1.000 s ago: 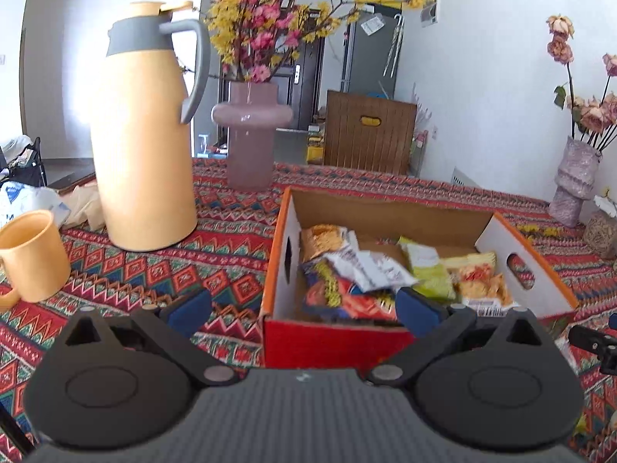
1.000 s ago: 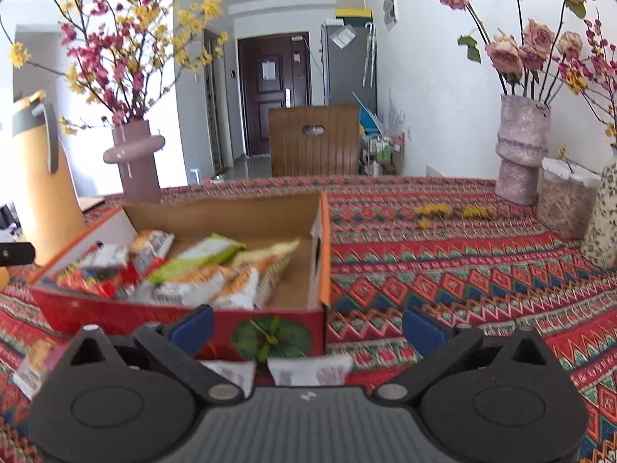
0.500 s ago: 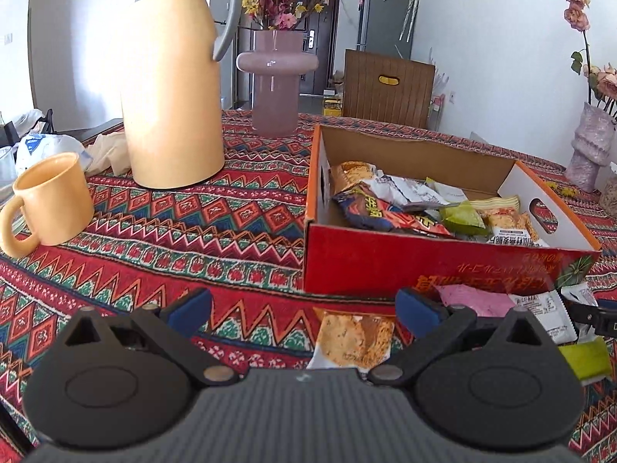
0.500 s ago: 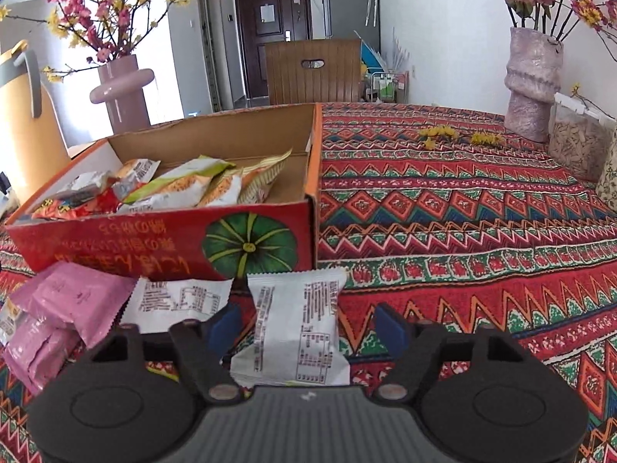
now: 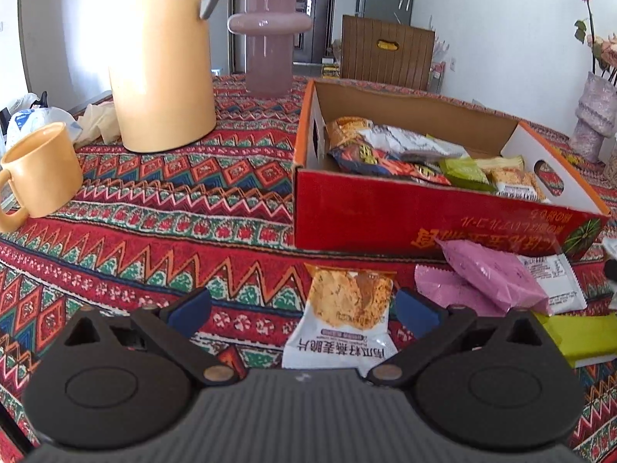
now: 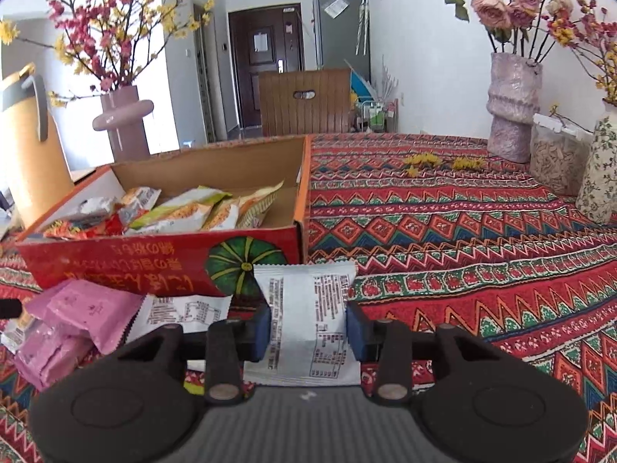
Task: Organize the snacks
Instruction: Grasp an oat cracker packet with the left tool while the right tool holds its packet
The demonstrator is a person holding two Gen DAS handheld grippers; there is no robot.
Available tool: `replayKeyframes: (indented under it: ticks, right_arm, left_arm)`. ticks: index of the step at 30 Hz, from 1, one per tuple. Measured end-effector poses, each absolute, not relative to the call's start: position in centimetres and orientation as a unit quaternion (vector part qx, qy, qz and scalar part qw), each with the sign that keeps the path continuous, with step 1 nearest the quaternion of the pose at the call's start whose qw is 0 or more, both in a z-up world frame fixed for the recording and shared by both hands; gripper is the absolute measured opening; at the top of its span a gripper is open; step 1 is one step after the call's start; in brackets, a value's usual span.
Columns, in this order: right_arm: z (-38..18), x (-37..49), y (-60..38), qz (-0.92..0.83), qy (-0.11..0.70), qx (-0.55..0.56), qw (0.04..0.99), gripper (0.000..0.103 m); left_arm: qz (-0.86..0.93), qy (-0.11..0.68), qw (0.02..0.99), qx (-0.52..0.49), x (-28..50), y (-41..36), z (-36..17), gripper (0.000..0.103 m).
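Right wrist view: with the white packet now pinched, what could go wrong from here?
The right gripper, whose fingers have just been closing, squeezes the soft white packet; it may crumple or slip. The box wall rises directly ahead, so a low carry could snag. The pink packets crowd alongside.

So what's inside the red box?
The red box holds a heap of snack packets: orange, silver, green and yellow ones. They cover most of the bottom, so anything under them is hidden. Bare cardboard shows only at one end.
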State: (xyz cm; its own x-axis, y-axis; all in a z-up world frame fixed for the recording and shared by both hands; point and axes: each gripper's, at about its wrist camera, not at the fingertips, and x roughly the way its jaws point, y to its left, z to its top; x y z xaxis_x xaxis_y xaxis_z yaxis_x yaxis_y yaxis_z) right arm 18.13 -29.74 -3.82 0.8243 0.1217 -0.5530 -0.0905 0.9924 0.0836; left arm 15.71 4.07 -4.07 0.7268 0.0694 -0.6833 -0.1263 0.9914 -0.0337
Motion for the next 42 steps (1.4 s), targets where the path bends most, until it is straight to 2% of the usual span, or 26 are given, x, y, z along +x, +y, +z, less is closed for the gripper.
replayKeyframes:
  ticks: [10, 12, 15, 17, 18, 19, 42]
  right_arm:
    - [-3.5, 15.8, -29.5, 0.069, 0.277, 0.043, 0.958, 0.039]
    - [-3.6, 15.4, -29.2, 0.073, 0.276, 0.043, 0.957, 0.039]
    - [-3.7, 14.9, -28.9, 0.079, 0.278, 0.044, 0.956, 0.039]
    - [-3.8, 14.6, -28.7, 0.082, 0.279, 0.045, 0.956, 0.04]
    - [-3.9, 14.4, -28.6, 0.083, 0.279, 0.045, 0.956, 0.04]
    - [-3.9, 14.3, -28.5, 0.085, 0.28, 0.044, 0.955, 0.04]
    - [-3.1, 12.8, -27.7, 0.094, 0.272, 0.041, 0.957, 0.04]
  left_arm:
    - [0.057, 0.385, 0.921, -0.031, 17.1, 2.9, -5.5, 0.099]
    - [0.06, 0.383, 0.921, -0.031, 17.2, 2.9, -5.5, 0.094]
    - [0.053, 0.378, 0.924, -0.028, 17.0, 2.7, -5.3, 0.08]
    - [0.045, 0.374, 0.926, -0.025, 16.8, 2.5, -5.1, 0.058]
    - [0.04, 0.373, 0.927, -0.024, 16.7, 2.5, -5.0, 0.05]
    - [0.038, 0.373, 0.927, -0.024, 16.6, 2.4, -4.9, 0.047]
    - [0.024, 0.343, 0.939, -0.029, 14.7, 2.1, -3.1, 0.045]
